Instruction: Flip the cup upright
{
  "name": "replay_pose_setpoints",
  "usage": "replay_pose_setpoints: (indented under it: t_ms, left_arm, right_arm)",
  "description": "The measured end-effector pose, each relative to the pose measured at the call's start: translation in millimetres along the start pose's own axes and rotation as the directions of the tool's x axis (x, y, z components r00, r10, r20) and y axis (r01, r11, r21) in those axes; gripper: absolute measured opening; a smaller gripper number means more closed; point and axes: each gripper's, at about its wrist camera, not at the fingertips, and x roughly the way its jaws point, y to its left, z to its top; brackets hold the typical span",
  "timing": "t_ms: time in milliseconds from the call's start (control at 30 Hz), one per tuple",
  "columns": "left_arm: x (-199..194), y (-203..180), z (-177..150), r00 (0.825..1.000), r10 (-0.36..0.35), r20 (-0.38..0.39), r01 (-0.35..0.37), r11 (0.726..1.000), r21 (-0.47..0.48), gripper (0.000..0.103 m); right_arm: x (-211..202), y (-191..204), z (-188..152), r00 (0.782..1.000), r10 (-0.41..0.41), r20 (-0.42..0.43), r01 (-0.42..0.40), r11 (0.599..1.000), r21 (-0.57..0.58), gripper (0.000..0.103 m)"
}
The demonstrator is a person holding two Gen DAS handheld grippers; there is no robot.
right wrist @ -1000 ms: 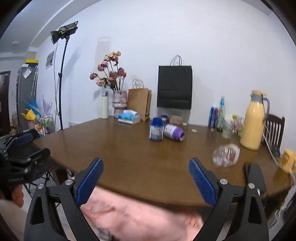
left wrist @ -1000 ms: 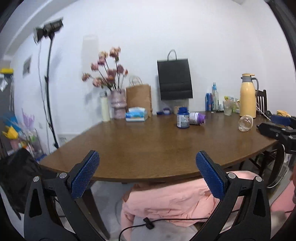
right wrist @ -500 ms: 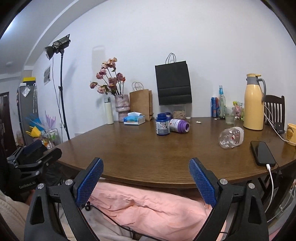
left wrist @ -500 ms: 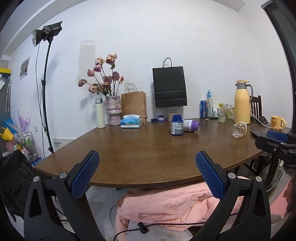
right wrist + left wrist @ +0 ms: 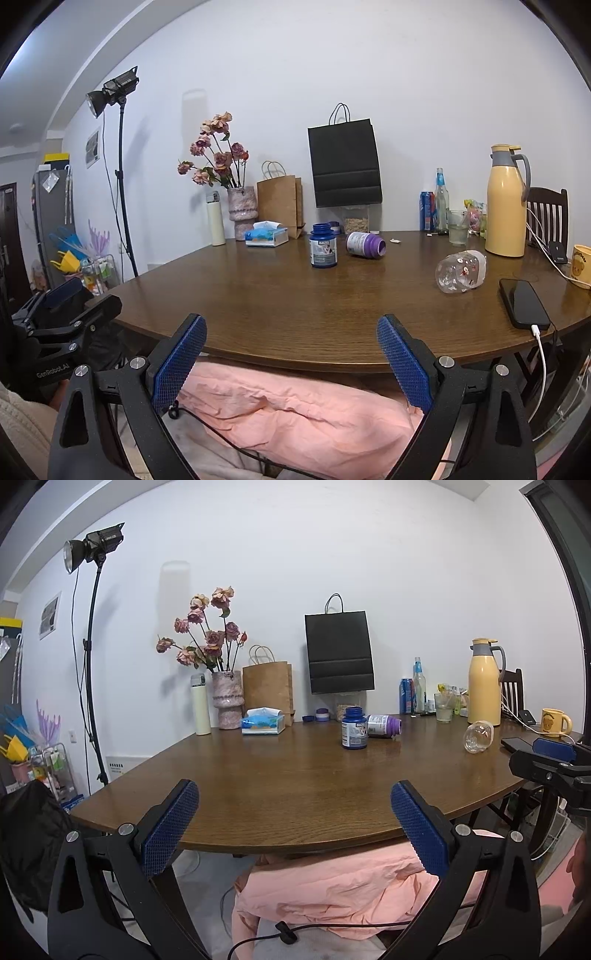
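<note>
A clear plastic cup (image 5: 461, 271) with small red prints lies on its side on the brown wooden table (image 5: 295, 295), at the right; it also shows in the left wrist view (image 5: 478, 736). My left gripper (image 5: 293, 823) is open and empty, held at the table's near edge. My right gripper (image 5: 291, 360) is open and empty, also at the near edge, well short of the cup. Each gripper shows at the side of the other's view.
A black phone (image 5: 524, 303) on a white cable lies right of the cup. A yellow jug (image 5: 506, 206), a glass (image 5: 458, 227), a yellow mug (image 5: 554, 722), an upright blue bottle (image 5: 323, 245), a toppled purple-capped bottle (image 5: 365, 243), tissue box, vase and bags stand behind. Pink cloth lies below the table edge.
Both grippers have risen and levelled, so the table top shows more fully and farther away. Both stay open. The cup has not moved.
</note>
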Motion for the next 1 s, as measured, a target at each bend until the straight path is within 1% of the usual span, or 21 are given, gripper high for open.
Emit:
replay_pose_setpoints:
  t_ms: [467, 1000]
  left_arm:
    - [-0.4, 3.8, -0.2, 1.0, 0.001, 0.003, -0.001, 1.0, 0.003, 0.103]
    - [-0.8, 7.3, 0.7, 1.0, 0.0, 0.002, 0.0, 1.0, 0.004, 0.103]
  right_arm:
    - [4.0, -2.9, -2.1, 1.0, 0.0, -0.02, 0.0, 1.0, 0.003, 0.097]
    - [3.5, -2.8, -1.7, 1.0, 0.007, -0.018, -0.007, 1.0, 0.0, 0.097]
